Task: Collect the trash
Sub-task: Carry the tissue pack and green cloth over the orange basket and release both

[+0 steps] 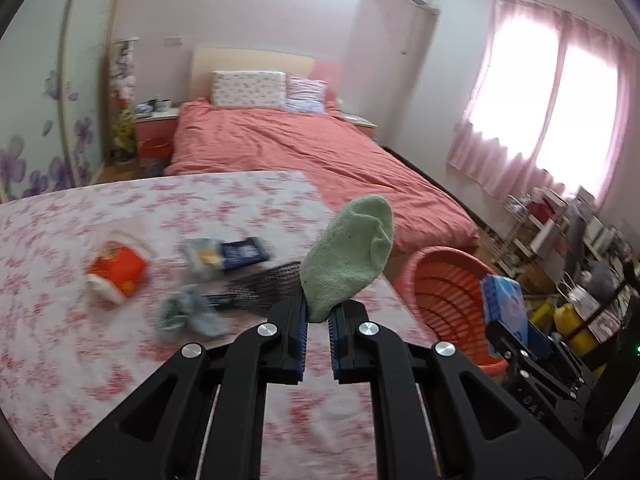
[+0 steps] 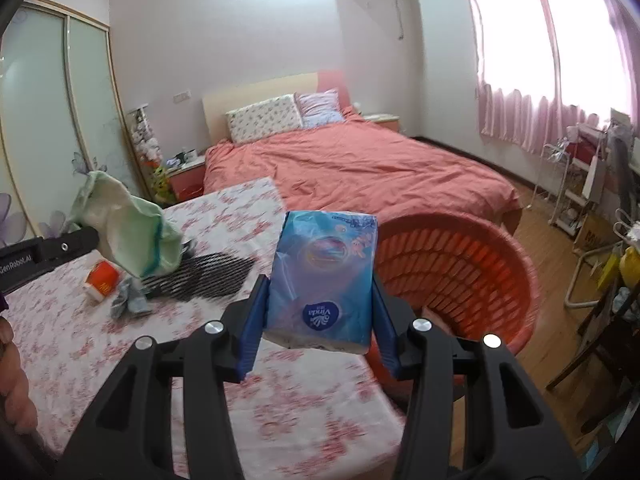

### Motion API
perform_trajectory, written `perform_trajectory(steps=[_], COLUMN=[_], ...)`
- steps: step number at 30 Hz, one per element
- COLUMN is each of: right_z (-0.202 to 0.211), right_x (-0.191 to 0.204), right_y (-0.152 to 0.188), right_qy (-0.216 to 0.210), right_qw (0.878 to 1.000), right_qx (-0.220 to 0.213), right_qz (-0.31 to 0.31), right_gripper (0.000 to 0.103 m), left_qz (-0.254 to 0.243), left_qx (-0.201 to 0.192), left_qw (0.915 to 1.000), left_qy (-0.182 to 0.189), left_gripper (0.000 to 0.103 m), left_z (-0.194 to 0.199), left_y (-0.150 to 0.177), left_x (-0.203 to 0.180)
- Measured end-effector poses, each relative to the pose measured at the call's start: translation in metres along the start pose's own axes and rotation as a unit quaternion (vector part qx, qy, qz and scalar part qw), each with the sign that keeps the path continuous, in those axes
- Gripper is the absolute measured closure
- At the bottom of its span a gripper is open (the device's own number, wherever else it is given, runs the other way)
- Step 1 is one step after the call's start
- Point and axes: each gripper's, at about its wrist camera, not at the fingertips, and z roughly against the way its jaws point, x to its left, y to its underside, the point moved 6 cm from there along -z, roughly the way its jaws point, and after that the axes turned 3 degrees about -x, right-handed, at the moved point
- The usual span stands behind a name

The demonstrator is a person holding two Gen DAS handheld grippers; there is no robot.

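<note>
My left gripper (image 1: 318, 334) is shut on a pale green sock (image 1: 348, 254) and holds it above the floral table (image 1: 60, 340); the sock also shows in the right wrist view (image 2: 128, 232). My right gripper (image 2: 320, 320) is shut on a blue tissue pack (image 2: 324, 276), held at the table's right edge beside the red plastic basket (image 2: 460, 272). The pack (image 1: 502, 300) and the basket (image 1: 444, 292) show in the left wrist view too. On the table lie a red carton (image 1: 118, 270), a blue wrapper (image 1: 226, 256), a grey crumpled cloth (image 1: 188, 314) and a black mesh piece (image 2: 204, 276).
A bed with a coral cover (image 2: 360, 168) stands behind the table. A wardrobe with sliding doors (image 2: 52, 120) is at the left. Cluttered shelves and chairs (image 2: 592, 208) line the right wall under pink curtains (image 1: 540, 112).
</note>
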Motion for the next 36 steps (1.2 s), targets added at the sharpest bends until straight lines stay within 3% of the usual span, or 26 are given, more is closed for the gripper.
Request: perform_trajectory(steps=[5,19,36], right_z=[0.003,-0.023,-0.051], right_x=[-0.027,-0.11,-0.166], right_y=[-0.011,-0.016,-0.013], right_qy=[0.023,0.065,0.07], right_qw=[1.0,0.997,0.995], right_qx=[-0.019,-0.014,-0.014], right_qz=[-0.009,-0.043,-0.073], right_gripper=[0.056,0.055,0.055], left_qz=[-0.016,-0.04,-0.059], left_qx=[0.011,0.053,0.097], left_qw=[0.9991,0.9921,0.9837], left_qy=[0.038,0.106,0.139], left_gripper=[0.094,0.094,0.094], left_z=[-0.019,-0.069,-0.111], left_y=[0.002,0.019,0.04], left_x=[-0.041,-0.125,-0.175])
